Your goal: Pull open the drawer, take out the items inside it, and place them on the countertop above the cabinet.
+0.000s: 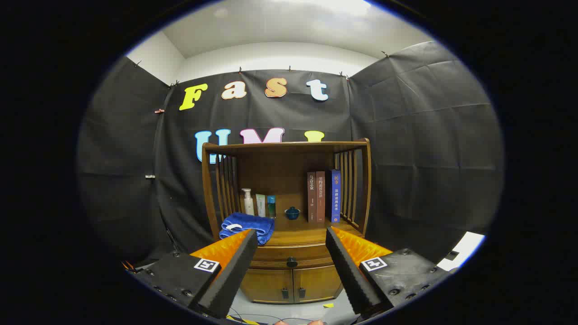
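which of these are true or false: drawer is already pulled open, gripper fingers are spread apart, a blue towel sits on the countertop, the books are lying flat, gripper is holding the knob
The drawer is already pulled open: false, it is closed.
The gripper fingers are spread apart: true.
A blue towel sits on the countertop: true.
The books are lying flat: false, they stand upright.
The gripper is holding the knob: false, the knob lies beyond the open fingers, untouched.
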`<state>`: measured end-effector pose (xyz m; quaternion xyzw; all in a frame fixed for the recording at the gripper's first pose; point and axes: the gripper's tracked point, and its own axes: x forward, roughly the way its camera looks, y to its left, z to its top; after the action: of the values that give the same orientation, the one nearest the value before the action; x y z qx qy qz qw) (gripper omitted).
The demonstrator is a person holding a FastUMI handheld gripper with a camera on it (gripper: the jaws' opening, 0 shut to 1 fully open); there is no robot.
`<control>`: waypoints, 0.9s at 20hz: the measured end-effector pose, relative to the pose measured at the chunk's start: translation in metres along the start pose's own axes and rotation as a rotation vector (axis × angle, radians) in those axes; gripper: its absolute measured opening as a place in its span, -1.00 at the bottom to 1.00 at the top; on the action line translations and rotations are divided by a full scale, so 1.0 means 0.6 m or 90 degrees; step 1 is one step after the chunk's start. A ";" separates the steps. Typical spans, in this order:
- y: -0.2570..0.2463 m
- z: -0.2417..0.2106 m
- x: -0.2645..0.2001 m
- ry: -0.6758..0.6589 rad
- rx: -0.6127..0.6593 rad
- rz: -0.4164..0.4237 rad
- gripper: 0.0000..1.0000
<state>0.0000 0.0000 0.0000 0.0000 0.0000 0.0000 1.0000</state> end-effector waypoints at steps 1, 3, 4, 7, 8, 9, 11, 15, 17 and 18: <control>0.000 0.000 0.000 0.000 -0.001 0.000 0.96; 0.001 0.001 -0.001 0.000 -0.004 0.001 0.96; 0.001 0.001 -0.001 0.000 -0.005 0.001 0.96; 0.002 0.005 -0.003 -0.004 -0.006 0.001 0.96; 0.003 0.005 -0.004 -0.004 -0.005 0.001 0.96; 0.004 0.005 -0.005 -0.004 -0.005 0.001 0.96; 0.004 0.006 -0.005 -0.006 -0.006 0.000 0.96; 0.005 0.005 -0.005 -0.006 -0.008 0.002 0.96; 0.005 0.005 -0.005 -0.006 -0.007 0.003 0.96; 0.006 0.004 -0.003 -0.006 -0.007 0.003 0.96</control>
<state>-0.0020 0.0034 0.0022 -0.0054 -0.0051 0.0026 1.0000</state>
